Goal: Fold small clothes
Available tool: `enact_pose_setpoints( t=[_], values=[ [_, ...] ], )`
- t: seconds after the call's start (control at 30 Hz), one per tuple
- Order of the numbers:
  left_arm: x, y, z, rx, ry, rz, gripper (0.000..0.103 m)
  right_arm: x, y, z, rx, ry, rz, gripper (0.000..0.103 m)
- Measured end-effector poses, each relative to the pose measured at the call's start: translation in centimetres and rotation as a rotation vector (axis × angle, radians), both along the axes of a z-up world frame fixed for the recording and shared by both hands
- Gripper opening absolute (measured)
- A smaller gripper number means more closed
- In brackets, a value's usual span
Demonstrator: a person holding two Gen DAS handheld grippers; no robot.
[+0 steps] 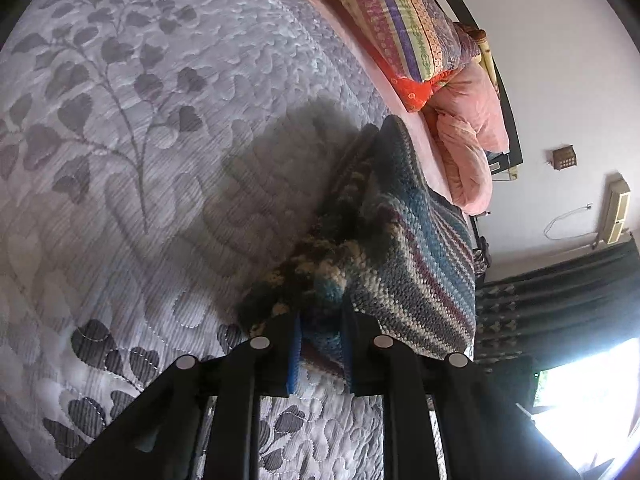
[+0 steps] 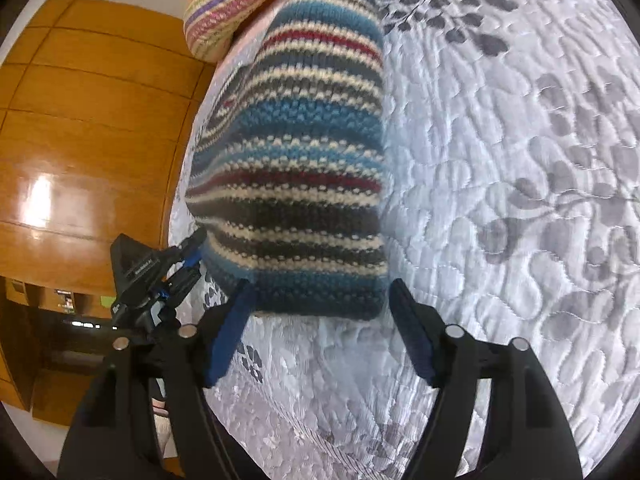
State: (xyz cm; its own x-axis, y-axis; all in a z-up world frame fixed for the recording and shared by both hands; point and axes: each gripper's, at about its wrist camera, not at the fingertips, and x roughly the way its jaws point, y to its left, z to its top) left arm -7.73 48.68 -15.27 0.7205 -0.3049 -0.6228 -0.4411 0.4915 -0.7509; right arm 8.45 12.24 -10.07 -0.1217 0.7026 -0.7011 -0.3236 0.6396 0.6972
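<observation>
One striped knit garment (image 2: 304, 152) lies lengthwise away from the open right gripper (image 2: 320, 320).

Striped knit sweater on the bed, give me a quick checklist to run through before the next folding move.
1. Left gripper has hold of the striped knit sweater: ok, its pads are closed on a bunched edge.
2. Right gripper free to take a new grip: ok, its jaws stand open around the near edge, not clamped.
3. Sweater lies on the quilted bedspread, away from the striped pillow: ok.
4. Fabric flat at the left gripper: not ok, it is bunched there.
5. Fold edges lined up: cannot tell.
</observation>
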Motion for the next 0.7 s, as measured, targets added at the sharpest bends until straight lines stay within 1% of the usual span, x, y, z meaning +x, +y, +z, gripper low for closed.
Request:
enact_pose_setpoints(
  t=[0.07, 0.13, 0.2, 0.27, 0.3, 0.33, 0.37, 0.4, 0.47, 0.57, 0.63, 0.7],
  values=[
    [0.0, -0.1, 0.1, 0.01, 0.003, -0.004, 0.018, 0.2, 0.4, -0.3, -0.012, 0.003, 0.007, 0.077],
    [0.0, -0.2, 0.2, 0.022, 0.008, -0.01, 0.018, 0.5, 0.9, -1.4, -0.015, 0.028, 0.017, 0.078],
    [0.3, -0.2, 0.3, 0.033, 0.018, -0.018, 0.018, 0.9, 2.1, -2.9, -0.01, 0.072, 0.023, 0.078],
    [0.6, -0.1, 0.4, 0.044, 0.034, -0.034, 0.019, 1.1, 2.6, -3.7, -0.004, 0.093, 0.03, 0.067],
    [0.7, -0.1, 0.5, 0.049, 0.041, -0.042, 0.019, 1.1, 2.6, -3.8, -0.001, 0.1, 0.034, 0.057],
    [0.9, -0.1, 0.8, 0.059, 0.052, -0.058, 0.02, 1.1, 2.7, -3.5, -0.003, 0.092, 0.039, 0.046],
    [1.1, -0.2, 1.0, 0.074, 0.058, -0.075, 0.02, 0.9, 2.7, -2.9, -0.01, 0.067, 0.053, 0.041],
    [1.2, -0.3, 1.2, 0.088, 0.064, -0.088, 0.022, 0.7, 2.5, -2.4, -0.03, 0.042, 0.064, 0.033],
    [1.6, -0.7, 1.2, 0.126, 0.078, -0.124, 0.024, 0.3, 2.6, -2.2, -0.077, 0.011, 0.076, 0.032],
    [1.8, -0.7, 0.3, 0.121, 0.09, -0.134, 0.024, -0.1, 3.3, -3.6, -0.121, 0.03, 0.071, 0.032],
    [1.8, -0.6, -0.1, 0.104, 0.087, -0.124, 0.024, -0.1, 3.3, -4.5, -0.1, 0.065, 0.053, 0.033],
    [1.7, -0.5, 0.0, 0.101, 0.089, -0.128, 0.025, 0.0, 3.5, -4.3, -0.095, 0.078, 0.048, 0.036]
  ],
)
